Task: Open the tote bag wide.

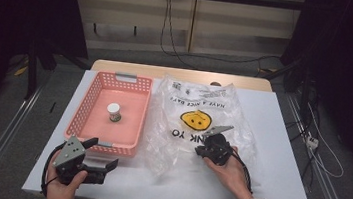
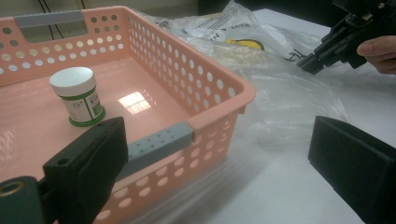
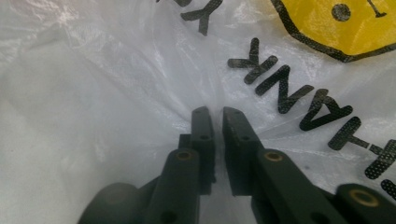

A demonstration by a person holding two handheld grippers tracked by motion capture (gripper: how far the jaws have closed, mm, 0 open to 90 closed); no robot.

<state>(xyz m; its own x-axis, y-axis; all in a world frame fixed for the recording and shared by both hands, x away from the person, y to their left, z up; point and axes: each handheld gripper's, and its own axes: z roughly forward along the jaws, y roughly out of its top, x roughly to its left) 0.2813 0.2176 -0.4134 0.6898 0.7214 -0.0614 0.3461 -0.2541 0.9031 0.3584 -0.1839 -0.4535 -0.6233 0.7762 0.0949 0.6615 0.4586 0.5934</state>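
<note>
My right gripper (image 1: 202,150) sits on the clear plastic bag (image 1: 197,117), its jaws pinched almost together on a fold of the film. In the right gripper view a thin ridge of plastic (image 3: 218,105) rises between the two black tips, so I have hold of the bag's top layer. The bag lies flat on the white desk (image 1: 278,156), at about 3 o'clock from the pink basket (image 1: 88,104), and its near edge touches the basket's right wall. The yellow smiley print (image 1: 196,119) and black lettering lie at 12 o'clock from my right gripper.

My left gripper (image 1: 95,153) rests at the desk's near edge, at 6 o'clock from the basket, jaws spread wide with nothing between them. In the left gripper view the basket's near corner and its grey handle (image 2: 156,144) stand right in front of these jaws, blocking the straight way in.

Inside the basket a small white-lidded jar (image 1: 114,112) with a green label stands upright, apart from every wall. A second grey handle (image 1: 125,77) caps the far rim.
</note>
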